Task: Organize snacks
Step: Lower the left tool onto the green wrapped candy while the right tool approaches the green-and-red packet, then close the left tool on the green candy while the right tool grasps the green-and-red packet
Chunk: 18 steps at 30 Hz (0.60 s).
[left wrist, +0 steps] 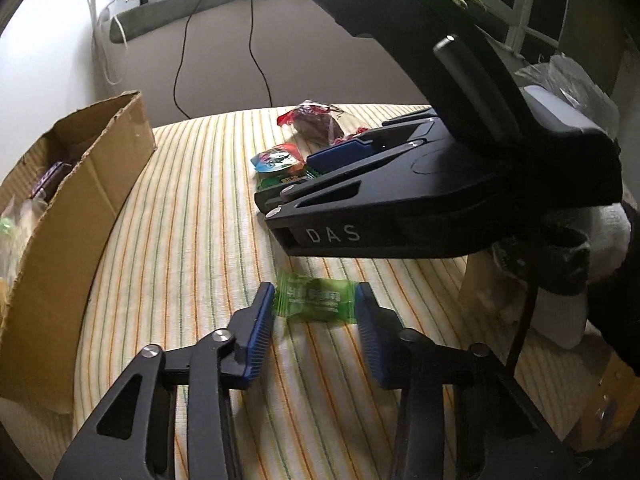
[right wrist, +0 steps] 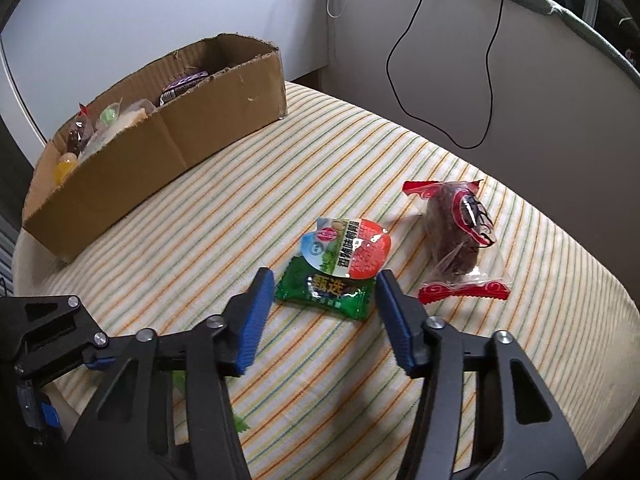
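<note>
My left gripper [left wrist: 316, 304] is open, its blue pads on either side of a small green wrapped candy [left wrist: 316, 300] that lies on the striped cloth. My right gripper [right wrist: 324, 294] is open just before a dark green snack packet [right wrist: 326, 292] with a round jelly cup [right wrist: 348, 246] lying on it. A clear red-edged bag with a brown snack [right wrist: 458, 236] lies to the right. The same snacks show in the left wrist view behind the right gripper's body [left wrist: 400, 200]. A cardboard box [right wrist: 168, 136] [left wrist: 68, 216] with several snacks stands at the left.
The round table [right wrist: 520, 360] is covered by a striped cloth and curves off at the right and front. A wall with hanging black cables [right wrist: 488, 80] is behind it. A white bag [left wrist: 560, 312] sits beside the table at the right.
</note>
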Each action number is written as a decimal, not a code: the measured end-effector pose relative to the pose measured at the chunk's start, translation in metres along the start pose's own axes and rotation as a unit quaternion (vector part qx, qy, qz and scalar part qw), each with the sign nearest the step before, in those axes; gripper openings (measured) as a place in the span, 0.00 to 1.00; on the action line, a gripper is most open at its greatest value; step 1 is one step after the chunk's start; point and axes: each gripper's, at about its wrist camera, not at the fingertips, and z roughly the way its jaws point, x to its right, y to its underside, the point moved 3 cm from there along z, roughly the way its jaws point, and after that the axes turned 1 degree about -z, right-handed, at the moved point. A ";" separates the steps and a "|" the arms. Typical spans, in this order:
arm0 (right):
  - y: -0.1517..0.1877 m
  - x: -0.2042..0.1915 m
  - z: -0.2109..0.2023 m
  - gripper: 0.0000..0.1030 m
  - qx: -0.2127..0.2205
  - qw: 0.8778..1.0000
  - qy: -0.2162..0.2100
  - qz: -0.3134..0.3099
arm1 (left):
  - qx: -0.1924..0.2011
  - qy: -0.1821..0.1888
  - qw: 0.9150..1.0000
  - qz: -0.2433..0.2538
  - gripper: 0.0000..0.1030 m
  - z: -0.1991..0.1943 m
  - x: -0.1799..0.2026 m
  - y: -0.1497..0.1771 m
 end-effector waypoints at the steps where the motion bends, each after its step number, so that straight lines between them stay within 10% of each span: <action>1: 0.001 0.001 -0.001 0.49 0.000 1.000 0.000 -0.001 | 0.000 -0.001 1.000 0.001 0.33 -0.001 0.001 0.000; 18: 0.020 -0.001 -0.018 0.36 -0.006 1.000 -0.009 -0.014 | 0.003 0.032 0.999 -0.036 0.16 -0.012 -0.020 0.009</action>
